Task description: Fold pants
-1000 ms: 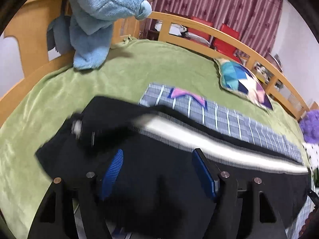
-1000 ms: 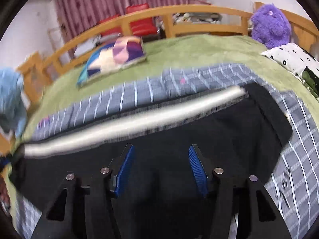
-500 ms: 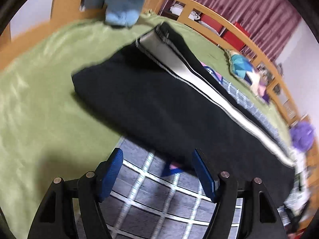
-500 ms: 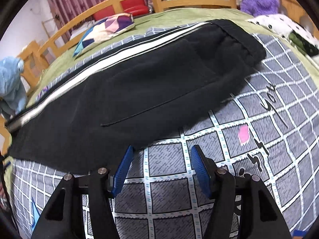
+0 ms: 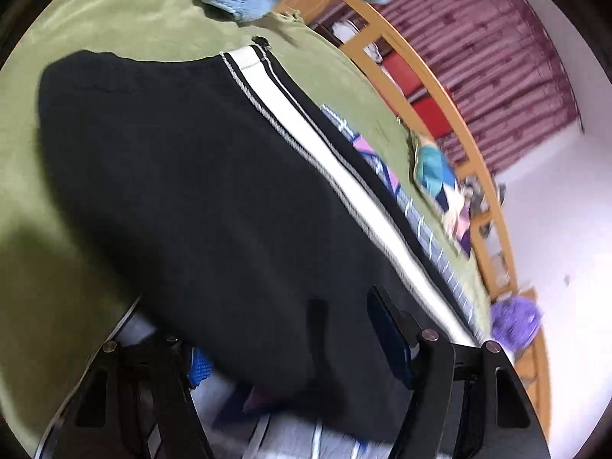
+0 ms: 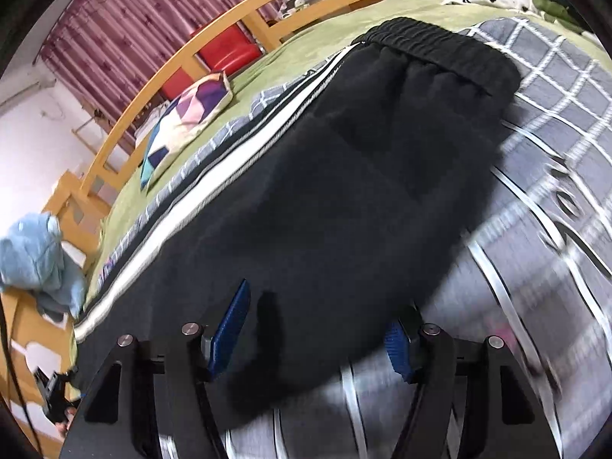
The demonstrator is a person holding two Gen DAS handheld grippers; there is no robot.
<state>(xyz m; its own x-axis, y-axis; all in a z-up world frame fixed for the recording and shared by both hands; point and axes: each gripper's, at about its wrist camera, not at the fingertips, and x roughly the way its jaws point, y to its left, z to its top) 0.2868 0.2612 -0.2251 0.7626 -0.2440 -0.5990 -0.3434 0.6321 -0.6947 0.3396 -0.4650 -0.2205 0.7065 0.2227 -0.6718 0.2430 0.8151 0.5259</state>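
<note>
Black pants (image 5: 214, 199) with a white side stripe (image 5: 344, 176) lie lengthwise on the bed, folded leg over leg. In the right wrist view the pants (image 6: 344, 199) end in an elastic waistband (image 6: 440, 49) at the far right. My left gripper (image 5: 294, 348) is open, its blue-padded jaws straddling the near edge of the pants near the leg end. My right gripper (image 6: 317, 332) is open, its jaws straddling the near edge of the pants toward the waist end. The cloth lies between the pads, not pinched.
A grey checked blanket (image 6: 554, 122) lies under the pants on a green bedspread (image 5: 126, 19). A patterned cushion (image 6: 183, 114), a blue plush toy (image 6: 34, 256) and a purple plush (image 5: 512, 321) lie near the wooden bed rail (image 6: 267, 4).
Both grippers have come forward and down from over the blanket onto the near edge of the pants, which now lies between the open jaws. The pants lie still.
</note>
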